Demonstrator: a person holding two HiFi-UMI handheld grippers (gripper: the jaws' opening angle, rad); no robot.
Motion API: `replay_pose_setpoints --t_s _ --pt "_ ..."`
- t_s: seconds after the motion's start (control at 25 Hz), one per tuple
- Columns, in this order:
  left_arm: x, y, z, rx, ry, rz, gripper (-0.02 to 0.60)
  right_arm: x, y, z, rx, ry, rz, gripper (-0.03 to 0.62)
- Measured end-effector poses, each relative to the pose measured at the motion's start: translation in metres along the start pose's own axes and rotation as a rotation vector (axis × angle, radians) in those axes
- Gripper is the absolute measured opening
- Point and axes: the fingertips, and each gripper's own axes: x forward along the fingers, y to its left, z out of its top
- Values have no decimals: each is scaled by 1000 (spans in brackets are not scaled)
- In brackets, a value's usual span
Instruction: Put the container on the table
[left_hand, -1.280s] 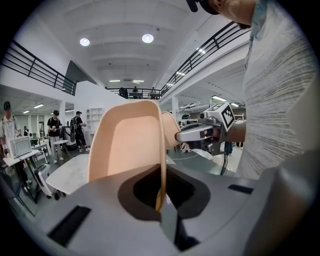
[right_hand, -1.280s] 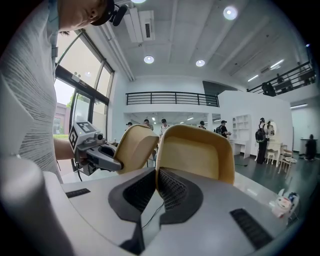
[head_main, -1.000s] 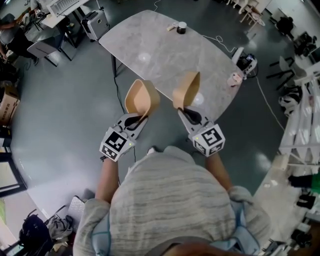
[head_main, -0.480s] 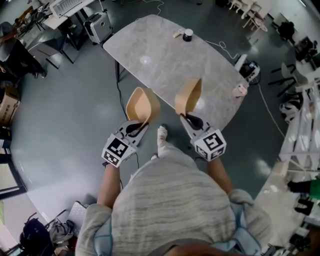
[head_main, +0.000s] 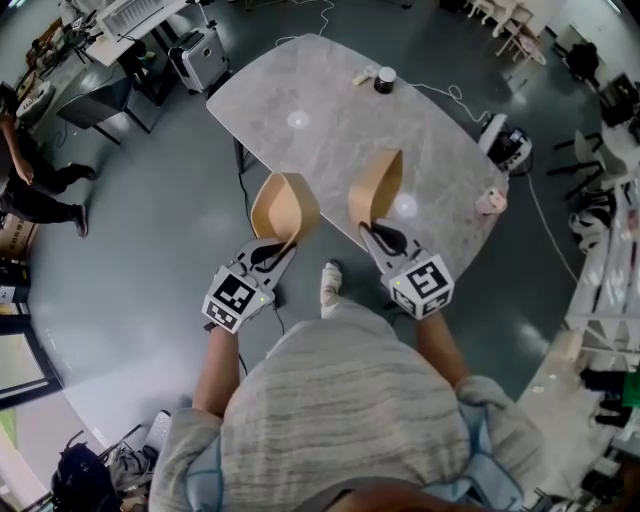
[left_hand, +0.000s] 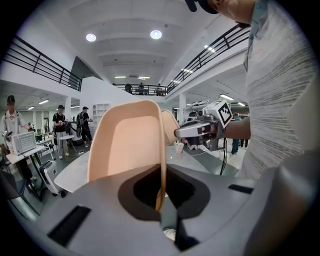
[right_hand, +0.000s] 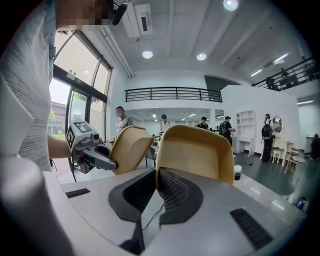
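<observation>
Grey desk (head_main: 330, 110) | left claw (head_main: 280, 240) clamped on tan container (head_main: 284, 205) — before desk's near edge | right claw (head_main: 373, 228) clamped on second container (head_main: 377, 187) — alongside.

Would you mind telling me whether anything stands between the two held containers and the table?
Nothing visible does. The left container and right container hang by the table's bare near edge; a dark cup sits at the far end, a pink cup at the right edge.

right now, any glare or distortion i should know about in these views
Head view: fisheye bends the room's edges, with two white glare spots on the table. Left gripper view: round black vignette, foreground soft. Right gripper view: bright window at left.
</observation>
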Motion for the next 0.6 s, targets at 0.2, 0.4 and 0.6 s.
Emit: replay_pose_setpoints --t_s 0.2,0.4,0.6 --pt "29 27 5 0 23 -39 5 19 -32 -6 31 21 -16 18" --pt "60 64 17 5 26 -62 5 42 -67 2 70 1 -41 18" --pt "91 81 33 22 29 -81 5 48 -97 4 56 32 -28 18"
